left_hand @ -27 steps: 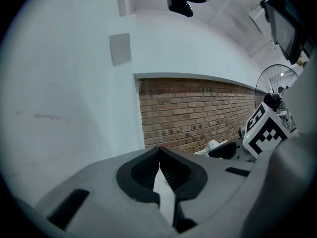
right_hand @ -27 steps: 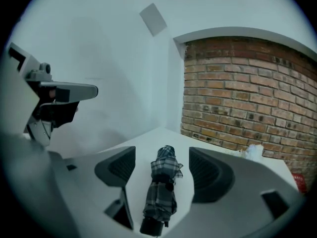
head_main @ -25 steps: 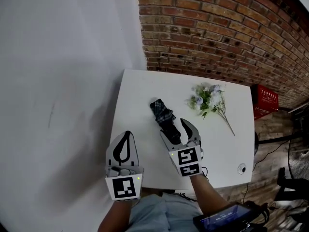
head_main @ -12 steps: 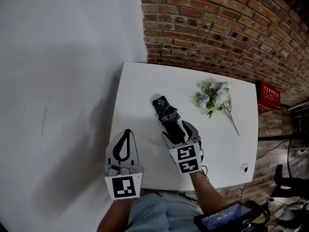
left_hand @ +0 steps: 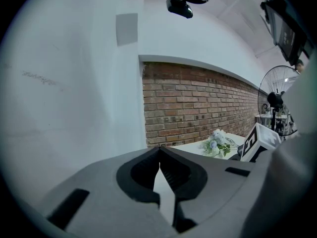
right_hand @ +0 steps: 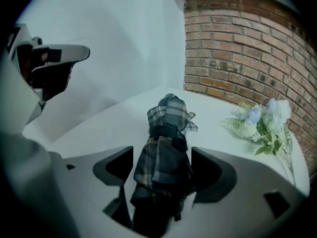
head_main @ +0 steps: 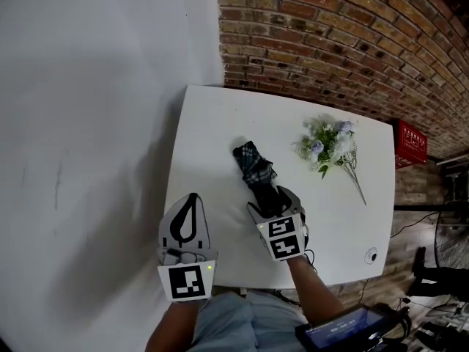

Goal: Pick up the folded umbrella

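The right gripper is down at the near part of the white table, tilted forward over the folded umbrella, and its jaws are opening, wide on either side of the dark bundle. In the right gripper view the folded umbrella lies straight between the two jaws, plaid fabric bunched at its far end and the dark near end tucked deep in the gap, with a sliver of space showing at each side, so the pads are not pressing on it. The umbrella lies flat on the tabletop, roughly in the middle, its length running away from the person. Over on the left, the left gripper hangs at the table's near left edge, well apart from the umbrella, and the left gripper view shows its tips meeting with nothing caught between them. A bunch of pale artificial flowers lies on the right side of the table, clear of the umbrella, with the brick wall behind
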Tool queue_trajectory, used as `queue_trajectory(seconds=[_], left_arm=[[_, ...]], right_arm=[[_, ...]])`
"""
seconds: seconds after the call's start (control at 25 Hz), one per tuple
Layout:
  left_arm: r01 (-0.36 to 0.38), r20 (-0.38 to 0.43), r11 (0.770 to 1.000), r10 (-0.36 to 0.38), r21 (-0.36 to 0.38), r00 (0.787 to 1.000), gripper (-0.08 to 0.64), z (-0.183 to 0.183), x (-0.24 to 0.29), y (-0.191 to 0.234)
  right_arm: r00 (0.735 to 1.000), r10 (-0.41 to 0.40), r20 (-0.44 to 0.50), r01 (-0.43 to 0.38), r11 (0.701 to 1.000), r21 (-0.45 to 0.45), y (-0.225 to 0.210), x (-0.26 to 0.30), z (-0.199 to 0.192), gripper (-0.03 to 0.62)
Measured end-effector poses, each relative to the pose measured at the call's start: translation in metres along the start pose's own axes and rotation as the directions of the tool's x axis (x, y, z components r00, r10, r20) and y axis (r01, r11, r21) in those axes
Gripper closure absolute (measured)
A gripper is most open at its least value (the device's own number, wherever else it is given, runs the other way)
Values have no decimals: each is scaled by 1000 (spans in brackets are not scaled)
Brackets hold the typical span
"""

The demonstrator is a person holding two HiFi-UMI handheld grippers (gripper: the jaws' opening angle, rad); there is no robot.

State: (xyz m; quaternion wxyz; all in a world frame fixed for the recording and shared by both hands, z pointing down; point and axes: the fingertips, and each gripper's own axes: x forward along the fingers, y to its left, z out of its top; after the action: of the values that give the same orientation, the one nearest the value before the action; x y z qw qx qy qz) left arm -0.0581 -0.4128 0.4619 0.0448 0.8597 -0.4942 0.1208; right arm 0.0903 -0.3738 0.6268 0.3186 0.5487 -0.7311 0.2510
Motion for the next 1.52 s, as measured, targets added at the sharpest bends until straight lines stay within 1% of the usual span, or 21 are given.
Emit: queue_trajectory(seconds=[0.28, 0.4, 0.72, 1.2, 1.52], left_arm=[[-7, -13, 1000, 7, -7, 1000, 552, -3, 0, 5], [-10, -19, 1000, 9, -13, 1000, 552, -5, 1, 6], [-5, -15, 1000, 5, -6, 1000, 552, -6, 2, 5], [-6, -11, 1000, 6, -13, 1000, 552, -6, 2, 3], [-10, -12, 1000, 10, -13, 1000, 552, -5, 0, 3]], right_arm=[[999, 10, -44, -9, 1000, 25, 3, 6, -11, 224], [999, 12, -47, -10, 999, 44, 3, 7, -11, 224], [999, 12, -46, -10, 998, 55, 2, 8, -12, 229], [999, -10, -45, 13, 999, 51, -3, 8, -14, 284], [999, -16, -49, 20, 998, 65, -3, 7, -15, 356]])
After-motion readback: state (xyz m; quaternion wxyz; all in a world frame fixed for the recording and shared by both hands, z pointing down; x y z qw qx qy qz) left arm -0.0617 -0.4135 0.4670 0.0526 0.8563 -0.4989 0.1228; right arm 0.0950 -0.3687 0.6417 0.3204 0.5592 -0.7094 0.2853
